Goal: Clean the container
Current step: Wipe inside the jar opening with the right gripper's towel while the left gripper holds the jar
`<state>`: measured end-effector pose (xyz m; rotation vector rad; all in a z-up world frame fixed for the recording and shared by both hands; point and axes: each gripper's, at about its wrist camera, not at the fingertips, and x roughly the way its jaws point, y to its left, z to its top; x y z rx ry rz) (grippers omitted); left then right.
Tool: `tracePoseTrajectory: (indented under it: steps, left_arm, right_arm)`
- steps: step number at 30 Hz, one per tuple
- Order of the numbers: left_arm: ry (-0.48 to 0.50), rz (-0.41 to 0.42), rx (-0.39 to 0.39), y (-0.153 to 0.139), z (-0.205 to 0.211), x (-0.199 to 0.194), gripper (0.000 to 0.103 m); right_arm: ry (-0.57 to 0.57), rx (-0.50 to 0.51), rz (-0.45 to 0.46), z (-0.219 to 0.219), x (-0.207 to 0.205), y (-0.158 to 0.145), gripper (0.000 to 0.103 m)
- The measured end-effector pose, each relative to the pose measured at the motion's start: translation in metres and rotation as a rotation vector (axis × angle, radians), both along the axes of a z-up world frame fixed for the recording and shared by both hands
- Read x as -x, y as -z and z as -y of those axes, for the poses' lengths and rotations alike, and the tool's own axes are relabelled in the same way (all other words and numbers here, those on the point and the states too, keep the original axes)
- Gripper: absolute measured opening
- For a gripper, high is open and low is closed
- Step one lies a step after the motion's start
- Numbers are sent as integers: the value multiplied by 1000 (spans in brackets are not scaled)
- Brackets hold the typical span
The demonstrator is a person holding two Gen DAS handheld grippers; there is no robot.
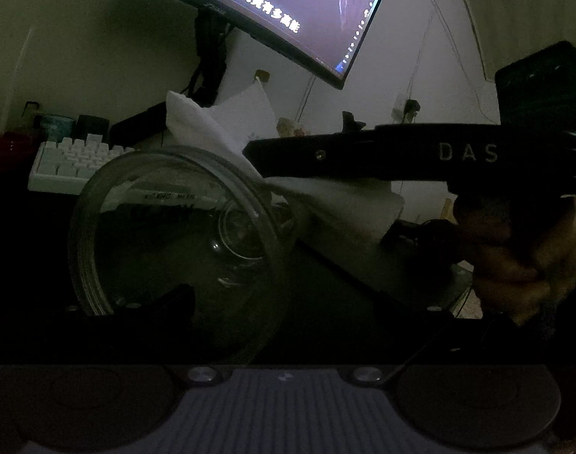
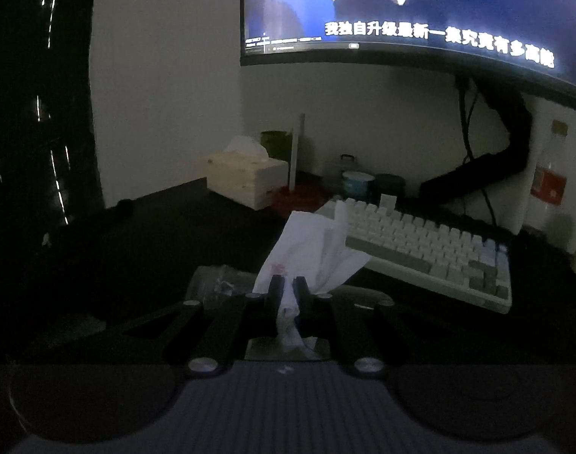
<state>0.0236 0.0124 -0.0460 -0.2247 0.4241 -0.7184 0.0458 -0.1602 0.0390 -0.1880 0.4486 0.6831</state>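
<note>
Glass container: clear jar [image 1: 174, 234] lies tipped on its side at the near left of my left view, its round mouth turned towards me, with nothing inside yet that I can make out.
Left gripper: my left gripper [image 1: 280, 310] has the jar at its dark left finger; the lower frame is too dark for me to tell whether the pads press the glass.
Tissue: white tissue [image 2: 310, 249] sits pinched between the right gripper's [image 2: 288, 295] pressed-together fingers, and most of the sheet fans out beyond the tips.
Tissue seen from the left: it hangs just beside and behind the jar's rim, right of the mouth, not inside.
Step in hand: I judge this as bringing the wipe to the opening, before any wiping inside.
Next move: I need to steer the loose tissue end into the mouth and against the inner wall, keeping the jar steady.
Far right: white keyboard [image 2: 431, 253] and lit monitor [image 2: 420, 19] stand on the desk, well apart from the work.
</note>
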Motion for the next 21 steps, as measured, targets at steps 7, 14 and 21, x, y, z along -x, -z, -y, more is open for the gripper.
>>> tracePoseTrajectory:
  steps: [7, 14, 21]
  left_arm:
    - [0, -2, 5, 0, 0, 1, 103]
    - [-5, -3, 10, 0, 0, 2, 103]
    - [-5, -1, 6, 1, 0, -3, 103]
  right_arm:
    - [187, -5, -22, 13, -27, 4, 13]
    - [91, 4, -13, 1, -12, -1, 13]
    - [134, -18, -37, 13, -28, 2, 10]
